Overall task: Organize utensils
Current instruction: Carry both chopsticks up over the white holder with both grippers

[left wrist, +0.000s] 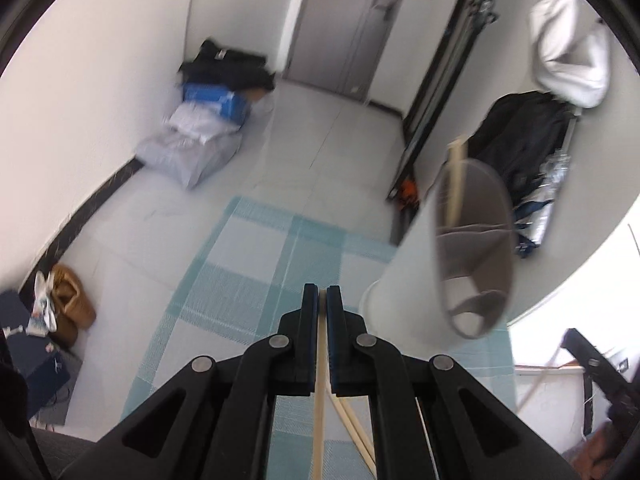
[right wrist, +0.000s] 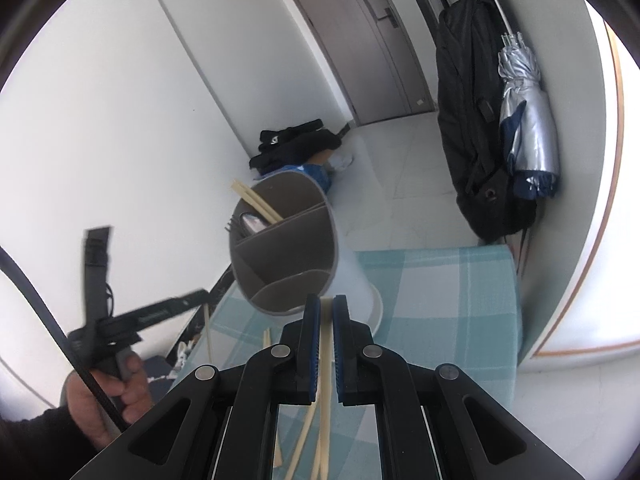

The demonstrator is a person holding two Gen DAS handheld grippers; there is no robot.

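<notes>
My left gripper (left wrist: 322,294) is shut on a pale wooden chopstick (left wrist: 319,400) held above the blue-checked tablecloth (left wrist: 256,264). My right gripper (right wrist: 326,306) is shut on another wooden chopstick (right wrist: 325,376). A white utensil holder with brown dividers (right wrist: 286,248) stands just ahead of the right gripper; it holds chopsticks (right wrist: 256,202) and dark cutlery in its far compartment. The holder also shows in the left wrist view (left wrist: 472,248), to the right, with a chopstick (left wrist: 454,184) sticking out. More loose chopsticks (right wrist: 300,440) lie on the cloth below the grippers.
The table edge drops to a grey floor with bags and a blue box (left wrist: 212,104) by the wall, shoes (left wrist: 68,300) at left. A black coat (right wrist: 472,120) and folded umbrella (right wrist: 524,112) hang at right. The left gripper's handle and hand (right wrist: 108,376) show at lower left.
</notes>
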